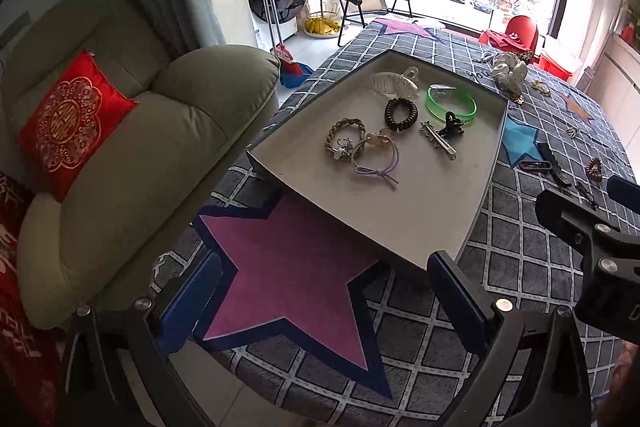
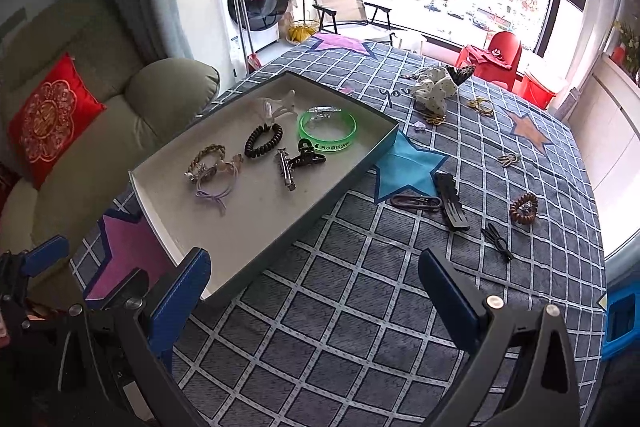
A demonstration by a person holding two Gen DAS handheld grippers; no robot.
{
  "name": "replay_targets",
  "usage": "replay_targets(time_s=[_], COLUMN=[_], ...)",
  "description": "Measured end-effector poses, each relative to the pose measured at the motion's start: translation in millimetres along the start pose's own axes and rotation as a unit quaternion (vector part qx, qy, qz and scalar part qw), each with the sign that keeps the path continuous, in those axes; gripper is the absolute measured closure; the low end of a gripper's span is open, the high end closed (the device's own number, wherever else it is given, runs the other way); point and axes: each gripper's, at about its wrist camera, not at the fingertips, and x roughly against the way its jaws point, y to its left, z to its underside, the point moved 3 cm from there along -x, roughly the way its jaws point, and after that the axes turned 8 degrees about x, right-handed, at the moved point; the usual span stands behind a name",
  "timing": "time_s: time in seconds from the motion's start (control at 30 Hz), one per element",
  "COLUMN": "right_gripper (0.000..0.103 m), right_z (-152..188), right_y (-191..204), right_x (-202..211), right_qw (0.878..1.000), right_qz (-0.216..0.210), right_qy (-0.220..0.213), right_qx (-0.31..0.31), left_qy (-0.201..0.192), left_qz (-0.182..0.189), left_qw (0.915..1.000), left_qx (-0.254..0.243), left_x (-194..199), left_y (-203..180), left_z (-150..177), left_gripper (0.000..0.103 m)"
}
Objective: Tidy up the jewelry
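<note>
Star-patterned checked table [image 2: 360, 307], grey tray [image 2: 256, 239], loose hair clips [image 2: 452, 201]

The near half of the tray [image 2: 256, 223] floor lies bare, open from above; its far half is crowded by the green bangle [image 2: 327, 129], black coil tie [image 2: 263, 140] and clips; right of the tray, bare bench [image 2: 360, 307] cloth runs up to the black barrette [image 2: 452, 201] and brown coil tie [image 2: 523, 209]; the armchair [image 1: 132, 163] flanks the bench's left edge.

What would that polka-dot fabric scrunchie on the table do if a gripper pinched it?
The polka-dot scrunchie looks like bunched soft cloth, so it would probably squash and droop. It lies in a crumpled heap, so it seems unlikely to roll. Probably light for its bulk.
</note>
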Motion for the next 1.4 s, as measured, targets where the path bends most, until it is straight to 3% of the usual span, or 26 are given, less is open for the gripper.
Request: replay_targets(time_s=[1.4], right_gripper=[0.000], right_z=[3.3], right_y=[-0.1], right_x=[-3.9], right_qw=[1.000], right_qz=[-0.002], right_qy=[0.003], right_qx=[0.000], left_qy=[0.008], left_qz=[-0.004], left_qw=[1.0000], left_qx=[0.004], left_x=[-5.0], left_y=[4.0], left_z=[1.7], left_gripper=[0.000])
